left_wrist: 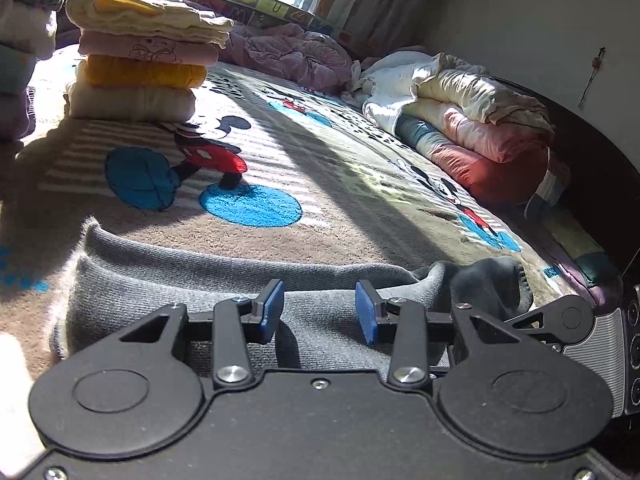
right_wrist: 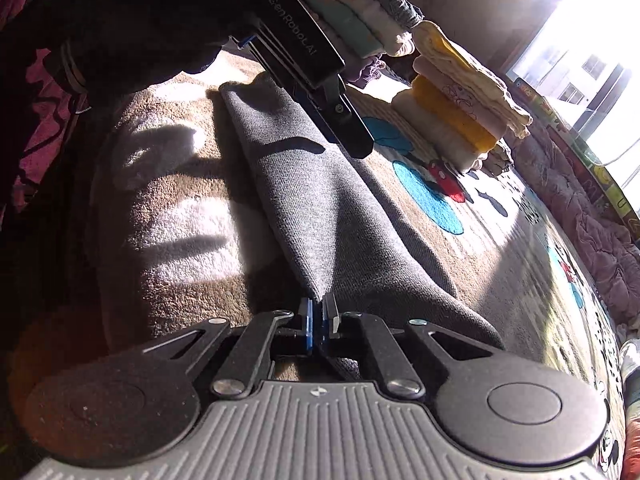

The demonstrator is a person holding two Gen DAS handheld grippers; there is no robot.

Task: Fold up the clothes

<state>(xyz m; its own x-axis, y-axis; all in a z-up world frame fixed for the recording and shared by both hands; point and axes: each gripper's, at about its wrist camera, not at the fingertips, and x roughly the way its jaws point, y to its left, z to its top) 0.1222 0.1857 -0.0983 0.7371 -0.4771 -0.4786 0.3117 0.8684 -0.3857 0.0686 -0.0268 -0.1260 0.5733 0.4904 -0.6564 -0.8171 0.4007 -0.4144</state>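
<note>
A grey knit garment lies folded lengthwise on the Mickey Mouse blanket. My left gripper is open just above the garment, its blue pads apart and holding nothing. In the right wrist view the same grey garment runs away from me as a long strip. My right gripper is shut on the near end of the garment. The left gripper hovers over the garment's far end there.
A stack of folded clothes stands on the blanket at the back left, also in the right wrist view. Rumpled quilts lie along the right edge. A purple quilt lies under the window.
</note>
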